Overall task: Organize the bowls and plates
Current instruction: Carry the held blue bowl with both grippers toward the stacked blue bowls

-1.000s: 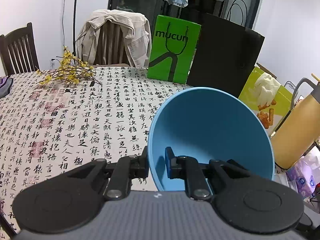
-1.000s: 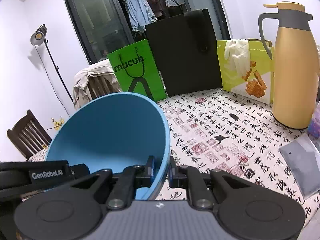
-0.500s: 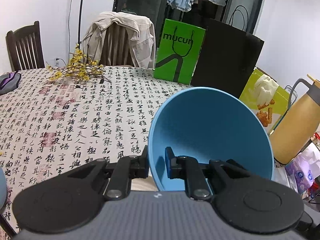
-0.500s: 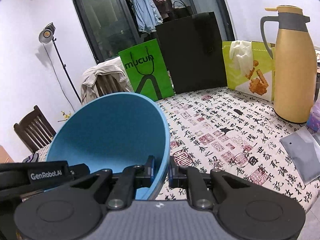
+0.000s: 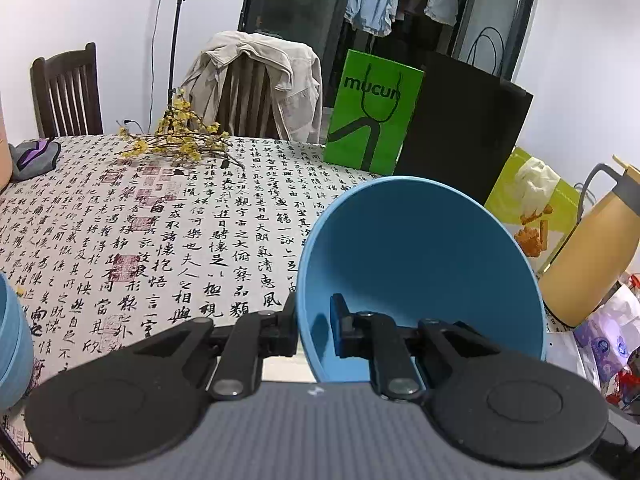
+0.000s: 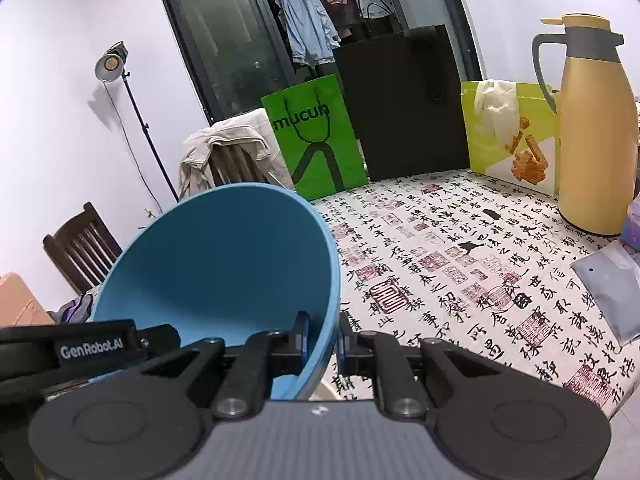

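Left wrist: my left gripper (image 5: 314, 322) is clamped on the blue bowl (image 5: 420, 264) rim, bowl tilted above the table (image 5: 160, 232); second blue bowl (image 5: 12, 344) at left edge. Right wrist: my right gripper (image 6: 322, 340) pinches the same bowl's (image 6: 224, 264) opposite rim; thermos (image 6: 596, 128) far right.

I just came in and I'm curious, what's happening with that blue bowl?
A person is carrying the blue bowl over the table with two tools. The left hand-held gripper pinches one side of its rim and the right hand-held gripper pinches the other. Another blue dish waits at the table's edge.
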Motion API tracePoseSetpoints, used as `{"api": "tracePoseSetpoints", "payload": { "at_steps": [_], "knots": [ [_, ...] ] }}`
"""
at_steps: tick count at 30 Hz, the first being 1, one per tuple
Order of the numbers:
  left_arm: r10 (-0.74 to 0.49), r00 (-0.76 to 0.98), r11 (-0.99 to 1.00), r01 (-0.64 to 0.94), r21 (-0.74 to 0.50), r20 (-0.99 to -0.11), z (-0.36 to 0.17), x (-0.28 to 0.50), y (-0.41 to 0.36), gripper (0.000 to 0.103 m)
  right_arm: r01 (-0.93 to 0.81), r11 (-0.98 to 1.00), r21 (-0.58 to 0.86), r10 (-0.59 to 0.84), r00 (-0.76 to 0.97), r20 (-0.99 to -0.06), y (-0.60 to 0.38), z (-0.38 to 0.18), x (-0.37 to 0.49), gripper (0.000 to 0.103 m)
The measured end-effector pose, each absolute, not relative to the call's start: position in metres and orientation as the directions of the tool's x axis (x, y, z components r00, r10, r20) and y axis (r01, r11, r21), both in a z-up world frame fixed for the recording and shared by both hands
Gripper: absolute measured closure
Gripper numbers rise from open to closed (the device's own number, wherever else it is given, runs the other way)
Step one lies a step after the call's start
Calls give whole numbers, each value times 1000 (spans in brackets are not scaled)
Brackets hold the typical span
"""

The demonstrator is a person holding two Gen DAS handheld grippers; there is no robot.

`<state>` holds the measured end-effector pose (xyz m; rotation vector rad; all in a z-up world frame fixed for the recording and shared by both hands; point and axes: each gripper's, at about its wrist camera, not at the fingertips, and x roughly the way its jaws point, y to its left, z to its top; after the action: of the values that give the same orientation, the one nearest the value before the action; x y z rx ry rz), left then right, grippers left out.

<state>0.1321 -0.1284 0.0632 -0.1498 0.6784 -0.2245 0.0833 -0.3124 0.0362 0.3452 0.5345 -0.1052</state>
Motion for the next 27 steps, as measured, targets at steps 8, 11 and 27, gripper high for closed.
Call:
{"api": "tracePoseSetpoints", "payload": {
  "at_steps": [8,11,27],
  "knots": [
    [-248,762,963,129,-235,-598,60,123,-113,87,163,941,297,14,858,-514,-299,33,76,90],
    [-241,766,964,115,-242,-595,57,118,-108,87,153,942,298,23,858,-513,-295,32,73,90],
    [-233,790,946,49,-320,-567,46,98,-76,87,96,954,283,62,864,-500,-275,29,62,90]
  ]
}}
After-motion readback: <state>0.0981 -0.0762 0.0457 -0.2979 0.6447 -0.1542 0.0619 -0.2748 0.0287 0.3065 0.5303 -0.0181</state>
